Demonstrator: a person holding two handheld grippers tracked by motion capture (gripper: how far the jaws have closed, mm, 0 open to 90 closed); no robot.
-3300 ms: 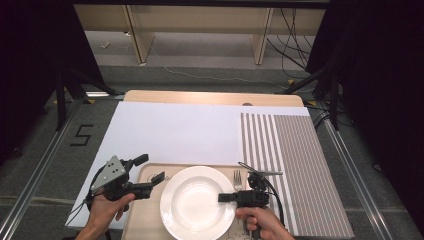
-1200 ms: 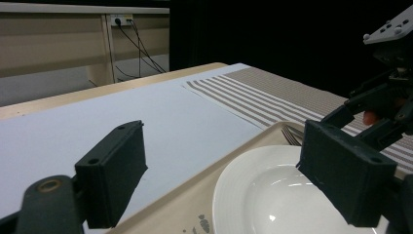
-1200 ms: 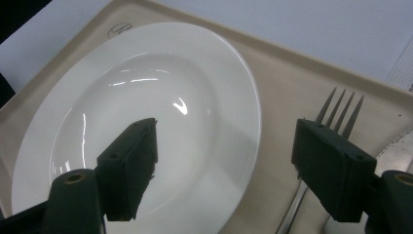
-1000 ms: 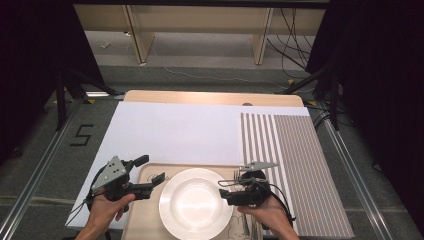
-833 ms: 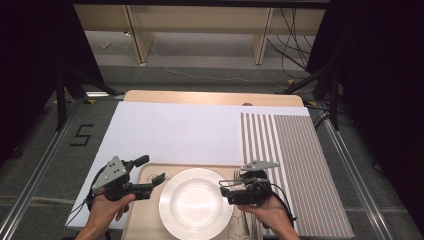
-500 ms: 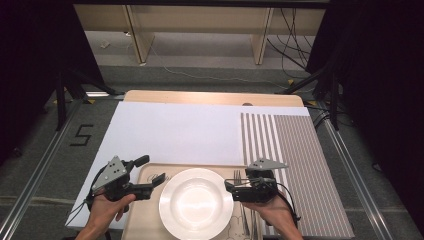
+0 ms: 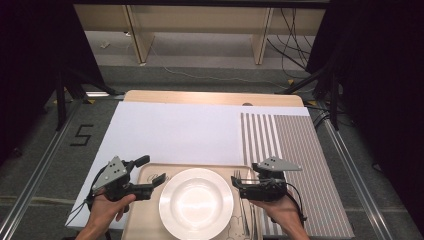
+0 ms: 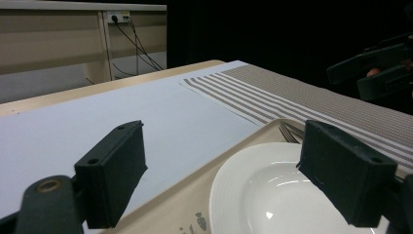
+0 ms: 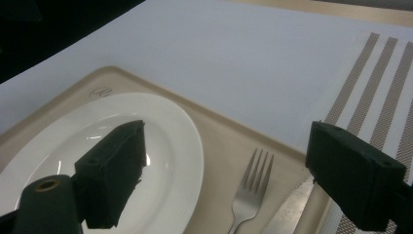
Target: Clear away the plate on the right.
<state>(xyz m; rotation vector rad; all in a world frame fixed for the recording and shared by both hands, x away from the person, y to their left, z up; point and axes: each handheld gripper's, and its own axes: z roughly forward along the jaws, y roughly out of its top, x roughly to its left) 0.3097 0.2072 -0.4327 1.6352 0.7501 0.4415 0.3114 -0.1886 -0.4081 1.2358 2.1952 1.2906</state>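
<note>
From the high view, your left gripper [image 7: 150,184] hovers over the left edge of the tray [image 7: 145,172], its fingers spread apart and holding nothing, with the white plate [image 7: 196,202] just beyond their tips. Your right gripper [image 7: 239,184] hovers over the right side of the tray, its fingers likewise apart and empty, pointing at the plate's right rim, with the fork [image 7: 240,192] lying right beneath them. The tray rests on the tabletop across a white sheet [image 7: 175,132], and a striped mat [image 7: 285,145] lies on the far side of your right gripper. In the left gripper view, the fingers [image 8: 114,178] stand wide open; the plate [image 8: 248,195] lies between and just ahead of them, and the fork's tines [image 8: 287,132] show past the plate. In the right gripper view, the open fingers [image 9: 117,168] frame the fork [image 9: 251,187], with the plate [image 9: 165,146] under the left finger and the striped mat [image 9: 375,78] behind the right one.
</note>
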